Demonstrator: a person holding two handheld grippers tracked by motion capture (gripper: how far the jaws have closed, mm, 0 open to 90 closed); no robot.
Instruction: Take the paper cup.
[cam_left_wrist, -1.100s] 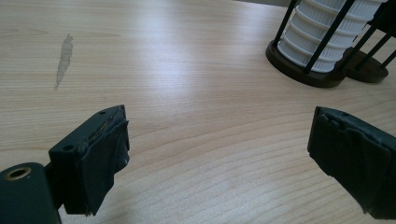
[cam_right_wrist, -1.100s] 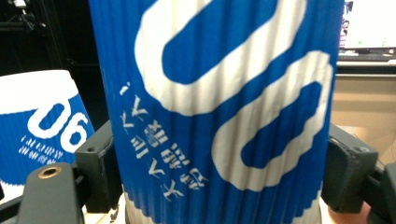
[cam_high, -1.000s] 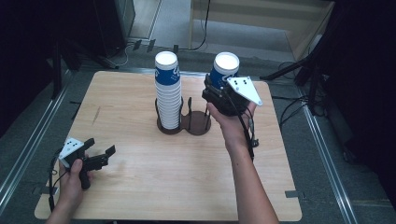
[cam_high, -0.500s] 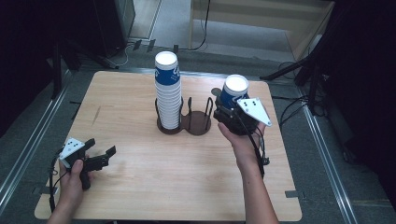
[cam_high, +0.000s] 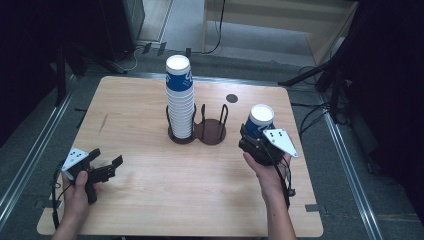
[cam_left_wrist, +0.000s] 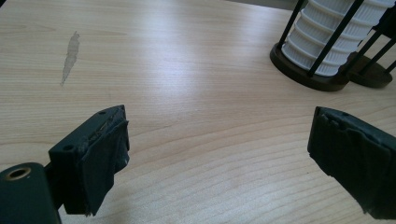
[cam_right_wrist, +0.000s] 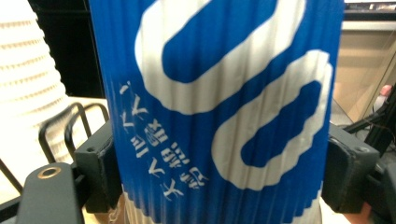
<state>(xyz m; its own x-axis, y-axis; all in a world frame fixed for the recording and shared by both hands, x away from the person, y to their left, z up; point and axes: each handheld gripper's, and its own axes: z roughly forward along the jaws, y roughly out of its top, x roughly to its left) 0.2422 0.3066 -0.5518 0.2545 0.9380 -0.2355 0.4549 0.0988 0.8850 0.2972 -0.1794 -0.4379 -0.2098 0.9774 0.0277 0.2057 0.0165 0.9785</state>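
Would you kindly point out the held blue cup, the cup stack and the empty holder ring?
blue cup (cam_high: 260, 121), high view, upper side wall.
cup stack (cam_high: 180, 107), high view, ribbed middle.
holder ring (cam_high: 214, 130), high view, dark base.

A blue cup (cam_right_wrist: 219, 107) with white swirls and upside-down print fills the middle of the frame, clamped between the two black jaws at lower left and right. A white cup stack (cam_right_wrist: 28, 79) rises at upper left, black wire loops (cam_right_wrist: 70, 123) beside it.
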